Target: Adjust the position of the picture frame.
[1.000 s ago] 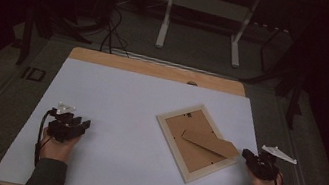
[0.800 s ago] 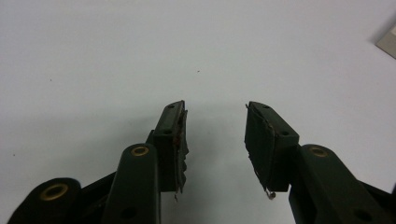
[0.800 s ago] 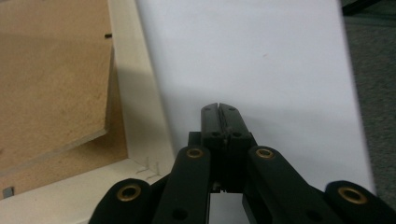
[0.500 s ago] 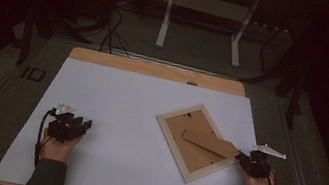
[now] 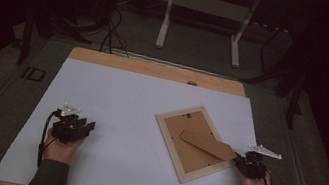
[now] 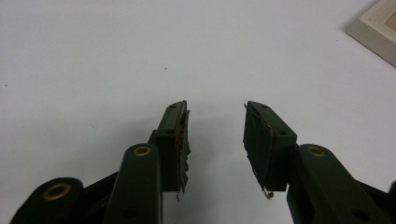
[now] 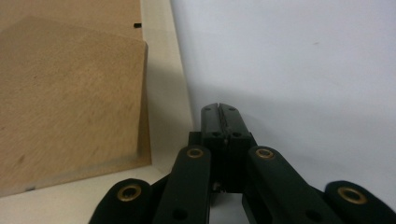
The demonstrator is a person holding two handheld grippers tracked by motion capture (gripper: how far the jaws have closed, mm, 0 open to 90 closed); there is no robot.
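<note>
Two grippers are on my screens. My right gripper (image 7: pixel 223 108) has its jaws clenched together with nothing between them, just beside the pale rim of the picture frame (image 5: pixel 193 143), which lies face down on the white table sheet (image 5: pixel 130 102), its brown stand flap (image 5: pixel 207 144) raised. My left gripper (image 6: pixel 215 122) rests well apart from it, jaws parted and empty.
</note>
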